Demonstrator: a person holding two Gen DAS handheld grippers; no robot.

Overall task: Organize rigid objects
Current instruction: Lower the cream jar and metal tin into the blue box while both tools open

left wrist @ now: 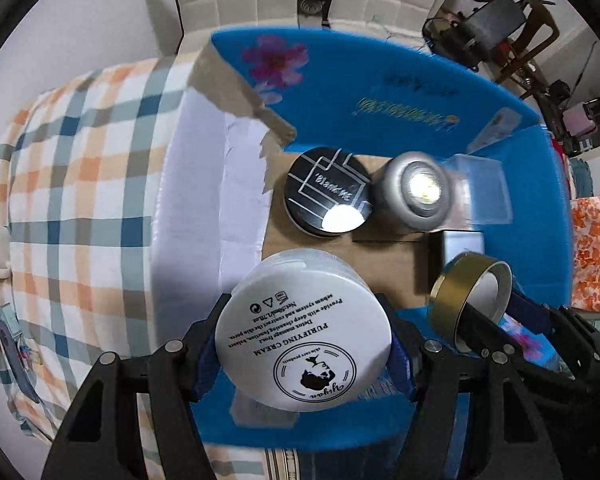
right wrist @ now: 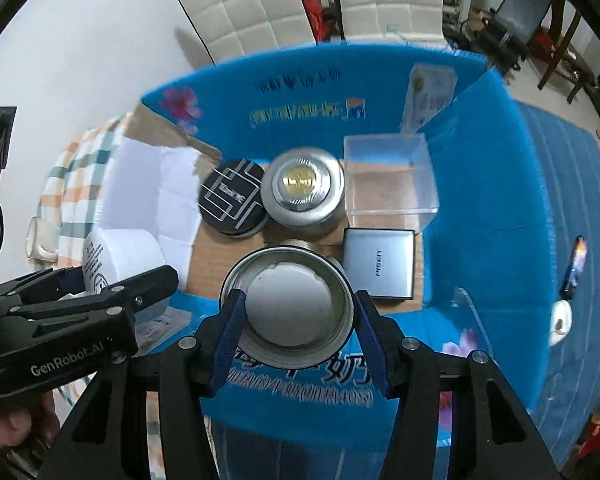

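Observation:
A white round cream jar (left wrist: 304, 336) with black print is held between the blue pads of my left gripper (left wrist: 304, 356), which is shut on it above the near wall of the blue box (left wrist: 380, 92). My right gripper (right wrist: 296, 332) is shut on a shallow round metal tin (right wrist: 288, 304) with a gold side (left wrist: 470, 296), open face toward the camera, over the box's near edge. On the box's cardboard floor sit a black round tin (right wrist: 234, 200), a silver round tin (right wrist: 304, 192), a clear plastic box (right wrist: 388, 176) and a silver flat case (right wrist: 380, 262).
A small white carton (right wrist: 430, 96) leans in the box's back right corner. The box's white flap (left wrist: 204, 200) hangs left over a checked cloth (left wrist: 80, 180). White padded chairs (right wrist: 252, 8) stand behind. A hand (right wrist: 16, 424) holds the left gripper.

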